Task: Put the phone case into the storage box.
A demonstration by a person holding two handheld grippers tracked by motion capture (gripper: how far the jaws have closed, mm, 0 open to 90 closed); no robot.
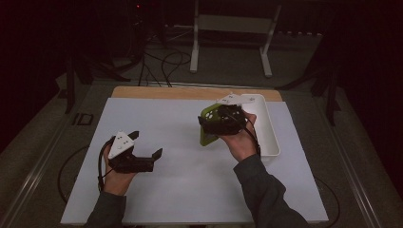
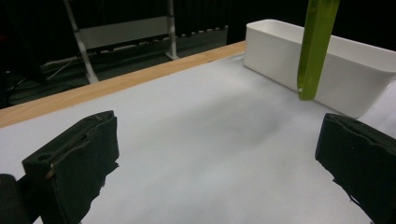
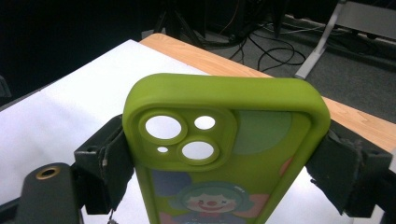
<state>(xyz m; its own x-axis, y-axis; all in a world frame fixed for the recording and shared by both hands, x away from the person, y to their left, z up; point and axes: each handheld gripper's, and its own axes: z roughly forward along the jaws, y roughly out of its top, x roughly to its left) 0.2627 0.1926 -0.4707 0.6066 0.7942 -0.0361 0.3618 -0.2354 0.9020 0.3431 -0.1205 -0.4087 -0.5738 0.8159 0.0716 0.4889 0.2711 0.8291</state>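
Over the left half of the white tabletop (image 1: 190,180), the left tool (image 1: 145,144) is hovering with its jaws spread wide and nothing between them; its own view is showing both black pads far apart above bare white surface. Moving rightward, the right tool (image 1: 214,124) is clamping a green phone case (image 1: 207,124) by its two long edges, holding it upright and clear of the tabletop, just left of the white bin (image 1: 271,137). Seen from the right gripper view, the phone case (image 3: 224,149) is sitting squarely between the pads, camera cutouts uppermost and a cartoon clown print lower down.

The step in hand is probably carrying the case over the bin's near wall and setting it inside. To do that well, the person should be keeping the squeeze steady, since a soft case can be flexing and slipping under side pressure, and lifting its lower end, seen from the left gripper view hanging beside the bin (image 2: 327,65), above the rim before travelling right. Lowering it into the bin before opening the jaws should be avoiding a bounce, and the left tool is best staying out of the path.
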